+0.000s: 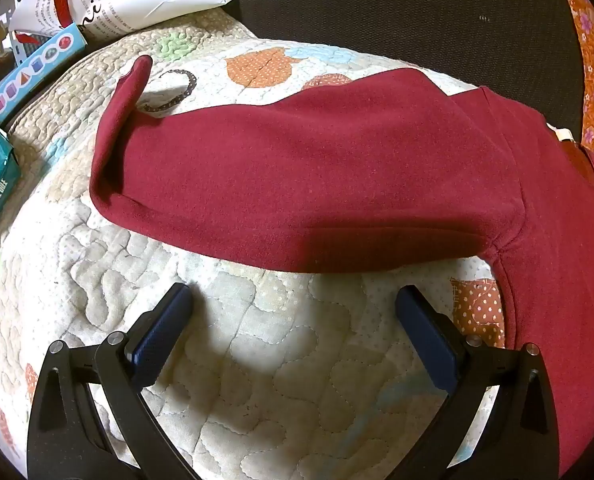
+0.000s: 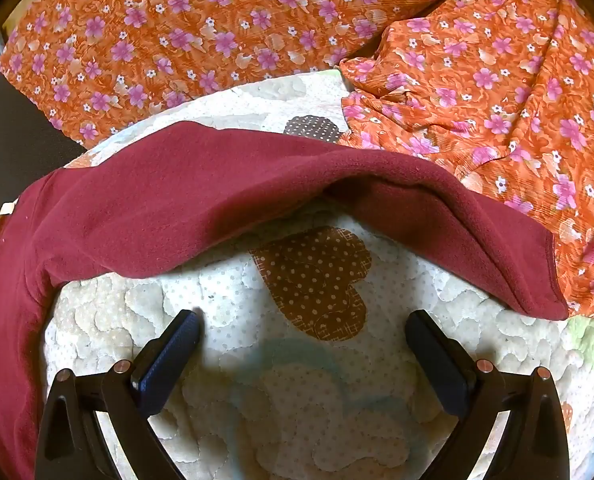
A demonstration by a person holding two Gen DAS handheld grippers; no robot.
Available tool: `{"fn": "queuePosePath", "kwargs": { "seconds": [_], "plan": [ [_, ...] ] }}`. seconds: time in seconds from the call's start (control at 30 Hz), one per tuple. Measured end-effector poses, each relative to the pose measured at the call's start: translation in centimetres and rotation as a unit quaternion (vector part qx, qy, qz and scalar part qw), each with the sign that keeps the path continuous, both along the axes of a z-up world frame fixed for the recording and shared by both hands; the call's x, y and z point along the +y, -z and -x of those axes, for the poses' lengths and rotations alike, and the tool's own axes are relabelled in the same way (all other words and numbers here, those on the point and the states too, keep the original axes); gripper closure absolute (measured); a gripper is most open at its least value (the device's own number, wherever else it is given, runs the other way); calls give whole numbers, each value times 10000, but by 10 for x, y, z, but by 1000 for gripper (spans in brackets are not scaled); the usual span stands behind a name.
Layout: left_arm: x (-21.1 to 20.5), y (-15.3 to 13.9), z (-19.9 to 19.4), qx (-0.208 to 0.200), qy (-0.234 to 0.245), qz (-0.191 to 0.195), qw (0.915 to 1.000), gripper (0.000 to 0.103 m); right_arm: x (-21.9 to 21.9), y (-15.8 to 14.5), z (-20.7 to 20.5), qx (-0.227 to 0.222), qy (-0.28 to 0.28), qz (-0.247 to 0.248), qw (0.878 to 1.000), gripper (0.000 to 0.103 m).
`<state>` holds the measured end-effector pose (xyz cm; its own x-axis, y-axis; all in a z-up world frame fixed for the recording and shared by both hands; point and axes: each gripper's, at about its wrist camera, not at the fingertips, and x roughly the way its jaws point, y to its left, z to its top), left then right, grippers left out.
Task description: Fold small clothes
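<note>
Both grippers, left gripper (image 1: pixel 293 300) and right gripper (image 2: pixel 303 324), hover wide open and empty over the quilt (image 1: pixel 257 380). The maroon top (image 1: pixel 317 184) lies mid-frame, sleeves outstretched (soft, light fleece, likely limp); pinching each cuff (image 2: pixel 553 276) looks best.

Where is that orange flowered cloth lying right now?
In the right wrist view, the orange flowered cloth lies beyond the dark red top's sleeve, on the quilt's far side.

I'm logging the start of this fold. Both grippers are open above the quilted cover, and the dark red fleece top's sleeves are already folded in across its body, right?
Not quite. Both sleeves of the dark red fleece top still lie spread outward on the quilted cover, as each wrist view shows. The left gripper and right gripper are indeed open.
</note>
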<state>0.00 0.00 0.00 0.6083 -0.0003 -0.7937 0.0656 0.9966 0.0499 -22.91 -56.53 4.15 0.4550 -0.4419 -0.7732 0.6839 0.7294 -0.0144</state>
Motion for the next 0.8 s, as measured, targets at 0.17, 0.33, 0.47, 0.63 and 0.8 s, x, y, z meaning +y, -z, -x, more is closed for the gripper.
{"fn": "queuePosePath", "kwargs": {
  "seconds": [0.17, 0.33, 0.47, 0.63, 0.8],
  "plan": [
    [0, 0, 0, -7, 1, 20, 10000, 1, 0, 0, 0, 0, 0, 4, 10000, 0],
    [0, 0, 0, -10, 0, 10, 10000, 1, -1, 0, 1, -6, 0, -4, 10000, 0],
    [-3, 1, 1, -23, -3, -45, 10000, 1, 0, 0, 0, 0, 0, 1, 10000, 0],
    [-7, -2, 4, 150, -74, 31, 9999, 1, 0, 0, 2, 39, 7, 60, 10000, 1],
    [-16, -21, 21, -138, 82, 178, 9997, 1, 8, -5, 11, 154, 90, -159, 9997, 1]
  ]
}}
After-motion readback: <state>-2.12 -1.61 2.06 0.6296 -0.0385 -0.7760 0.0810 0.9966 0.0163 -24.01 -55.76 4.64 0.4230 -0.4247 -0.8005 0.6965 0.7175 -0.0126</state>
